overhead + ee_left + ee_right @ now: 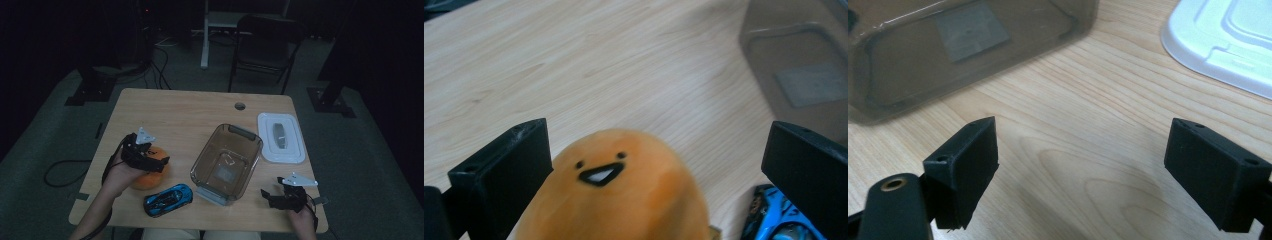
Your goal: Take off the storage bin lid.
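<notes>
Jaws of left hand-held gripper (656,165) flank orange plush (624,195).

Black gripper (152,159) with grey plate, black cable.

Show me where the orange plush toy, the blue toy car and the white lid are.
orange plush toy (619,200): left gripper view, on its body just below the face.
blue toy car (168,199): high view, on its roof.
white lid (280,138): high view, on its middle panel.
</notes>
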The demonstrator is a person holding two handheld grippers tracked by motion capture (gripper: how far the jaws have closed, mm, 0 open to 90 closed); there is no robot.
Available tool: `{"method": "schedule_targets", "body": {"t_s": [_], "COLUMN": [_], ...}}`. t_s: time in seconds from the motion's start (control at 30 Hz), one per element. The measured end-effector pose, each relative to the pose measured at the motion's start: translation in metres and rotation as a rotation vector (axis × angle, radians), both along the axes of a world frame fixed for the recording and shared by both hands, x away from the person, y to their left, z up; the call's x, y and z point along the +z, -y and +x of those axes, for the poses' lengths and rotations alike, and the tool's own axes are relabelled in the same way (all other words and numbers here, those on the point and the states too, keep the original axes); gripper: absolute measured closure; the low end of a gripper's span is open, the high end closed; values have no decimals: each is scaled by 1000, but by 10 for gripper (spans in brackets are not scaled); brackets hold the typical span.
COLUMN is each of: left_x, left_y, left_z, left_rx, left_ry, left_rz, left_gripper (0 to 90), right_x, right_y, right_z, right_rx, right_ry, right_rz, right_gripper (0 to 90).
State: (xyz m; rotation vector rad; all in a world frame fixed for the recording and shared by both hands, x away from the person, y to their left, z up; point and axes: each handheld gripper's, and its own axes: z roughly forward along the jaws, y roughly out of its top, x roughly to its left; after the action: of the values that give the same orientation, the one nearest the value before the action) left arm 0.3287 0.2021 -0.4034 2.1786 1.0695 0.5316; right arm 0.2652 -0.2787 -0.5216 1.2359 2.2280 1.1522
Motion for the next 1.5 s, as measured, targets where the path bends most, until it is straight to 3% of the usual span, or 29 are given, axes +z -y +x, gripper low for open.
{"method": "schedule_targets", "body": {"t_s": [0.43,0.53,0.77,0.9,1.23,1.5], "left_x": [-8,-17,-38,-44,-61,-68], "left_y": [-28,-33,-36,-37,-36,-46], "left_z": [-23,-29,-37,-36,-17,-23], "left_rx": [87,137,145,143,159,157], "left_ry": [-9,-23,-72,-82,-101,-114], "left_rz": [20,32,13,6,15,-12], "left_gripper": [4,4,3,3,3,2], "right_x": [-3,-4,-4,-4,-5,-5], "right_y": [16,16,14,14,12,12], "right_z": [-4,-4,-2,-1,0,1], "right_rx": [-76,-81,-82,-82,-85,-85], "right_ry": [3,3,-11,-13,-33,-42], "right_rz": [-23,-27,-42,-43,-61,-68], "right_gripper": [137,137,138,138,139,140]}}
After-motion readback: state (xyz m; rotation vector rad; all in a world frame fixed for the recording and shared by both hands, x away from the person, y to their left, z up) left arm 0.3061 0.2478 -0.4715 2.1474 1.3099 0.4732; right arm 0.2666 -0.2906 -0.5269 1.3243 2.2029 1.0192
